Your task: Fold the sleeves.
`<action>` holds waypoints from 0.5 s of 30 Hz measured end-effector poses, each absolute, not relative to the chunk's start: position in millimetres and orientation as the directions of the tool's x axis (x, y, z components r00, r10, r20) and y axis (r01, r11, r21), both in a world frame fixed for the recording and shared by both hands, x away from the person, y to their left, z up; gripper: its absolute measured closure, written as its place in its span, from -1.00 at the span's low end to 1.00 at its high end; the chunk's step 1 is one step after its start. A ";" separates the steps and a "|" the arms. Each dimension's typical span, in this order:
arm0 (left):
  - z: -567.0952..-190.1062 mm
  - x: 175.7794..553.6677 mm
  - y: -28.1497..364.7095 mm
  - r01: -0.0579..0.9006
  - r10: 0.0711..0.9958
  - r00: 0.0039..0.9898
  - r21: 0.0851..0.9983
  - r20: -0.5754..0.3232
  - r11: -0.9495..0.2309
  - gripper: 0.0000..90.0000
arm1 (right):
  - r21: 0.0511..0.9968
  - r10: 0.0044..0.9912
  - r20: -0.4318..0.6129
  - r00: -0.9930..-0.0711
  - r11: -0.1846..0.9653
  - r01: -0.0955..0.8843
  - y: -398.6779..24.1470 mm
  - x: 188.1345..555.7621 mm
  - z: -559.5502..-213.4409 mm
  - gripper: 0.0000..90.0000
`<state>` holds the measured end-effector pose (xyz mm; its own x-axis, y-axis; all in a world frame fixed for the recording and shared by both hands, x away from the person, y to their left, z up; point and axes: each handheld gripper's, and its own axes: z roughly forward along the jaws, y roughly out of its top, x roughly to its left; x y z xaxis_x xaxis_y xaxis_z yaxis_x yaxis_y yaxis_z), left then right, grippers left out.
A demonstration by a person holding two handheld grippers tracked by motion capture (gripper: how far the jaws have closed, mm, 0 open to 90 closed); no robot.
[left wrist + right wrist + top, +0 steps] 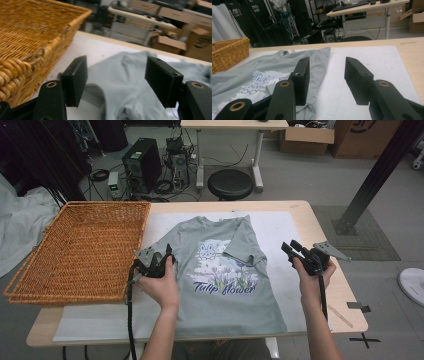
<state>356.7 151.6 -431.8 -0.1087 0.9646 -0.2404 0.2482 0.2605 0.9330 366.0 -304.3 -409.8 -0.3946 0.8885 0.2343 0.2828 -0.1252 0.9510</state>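
Grey T-shirt [220, 280] lies flat on the white mat [280, 227], right sleeve [243, 245] already folded inward. Left gripper [167, 254] sits at the shirt's left sleeve [120, 82], jaws spread, cloth between them but not pinched. Right gripper [289, 248] hovers spread over bare mat, just right of the folded edge. Risk: the left jaws may catch only the top layer, or miss, dragging the shirt askew. Wicker basket [80, 250] stands close on the left gripper's outer side, crowding any outward swing.

Your bare forearms carry two black grippers [159, 261] [296, 252] with brass-ringed screw holes, grey three-cornered plates, trailing black cables.
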 end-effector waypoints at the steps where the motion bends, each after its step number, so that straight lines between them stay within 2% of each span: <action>1: -433.2 360.8 151.6 0.253 0.960 -0.125 0.927 -0.252 0.277 -0.21 | 0.952 0.887 0.235 -0.398 -0.127 0.279 -304.8 365.3 -409.6 0.25; 3: -436.5 368.0 151.5 0.271 0.957 -0.139 0.919 -0.256 0.286 -0.20 | 0.954 0.884 0.234 -0.405 -0.128 0.271 -305.8 364.0 -408.5 0.25; 7: -438.0 379.1 149.9 0.285 0.978 -0.102 0.937 -0.182 0.204 0.04 | 0.958 0.879 0.231 -0.418 -0.130 0.257 -308.0 362.2 -405.6 0.25; 11: -439.7 390.4 153.4 0.320 0.984 -0.082 0.931 -0.159 0.177 0.18 | 0.961 0.874 0.229 -0.428 -0.132 0.243 -309.7 360.2 -403.1 0.25; 15: -439.7 403.8 154.6 0.369 0.993 -0.080 0.923 -0.085 0.109 0.17 | 0.964 0.869 0.224 -0.440 -0.131 0.234 -308.3 359.1 -402.4 0.25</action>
